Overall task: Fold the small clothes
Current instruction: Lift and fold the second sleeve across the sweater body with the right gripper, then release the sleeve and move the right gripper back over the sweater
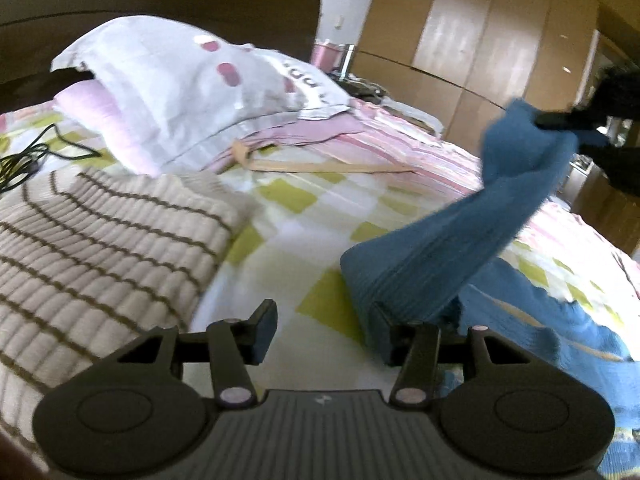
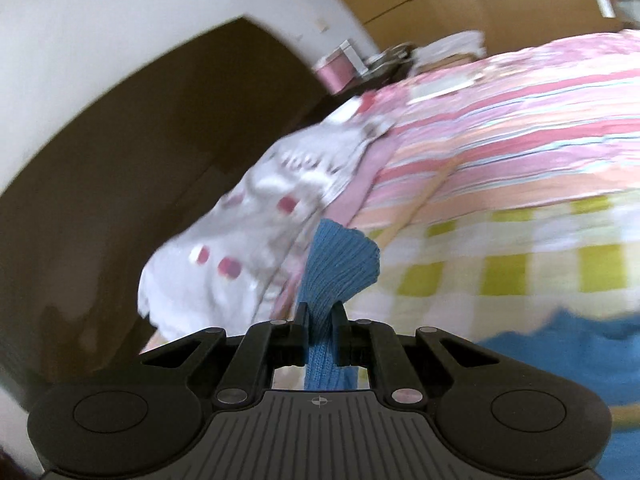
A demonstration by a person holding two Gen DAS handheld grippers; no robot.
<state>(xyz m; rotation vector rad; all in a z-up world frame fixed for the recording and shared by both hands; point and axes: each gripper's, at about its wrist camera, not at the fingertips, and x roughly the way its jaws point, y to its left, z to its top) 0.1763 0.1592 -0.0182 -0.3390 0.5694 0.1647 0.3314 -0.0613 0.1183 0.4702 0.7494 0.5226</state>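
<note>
A blue knit garment (image 1: 448,256) lies on the bed at the right of the left wrist view. One sleeve is pulled up and to the right. My right gripper (image 1: 560,120) holds that sleeve's end, high at the right edge. In the right wrist view my right gripper (image 2: 322,320) is shut on the blue sleeve (image 2: 340,264), which sticks out past the fingertips. My left gripper (image 1: 324,328) is open and empty just above the bed sheet. Its right finger (image 1: 384,332) touches the blue garment's folded edge.
A folded beige sweater with brown stripes (image 1: 100,248) lies at the left. A white pillow (image 1: 168,84) and a pink striped quilt (image 1: 360,140) lie behind, with a wooden hanger (image 1: 320,166) on the checked sheet (image 1: 288,216). A black cable (image 1: 28,156) is far left. Wardrobes (image 1: 480,40) stand beyond.
</note>
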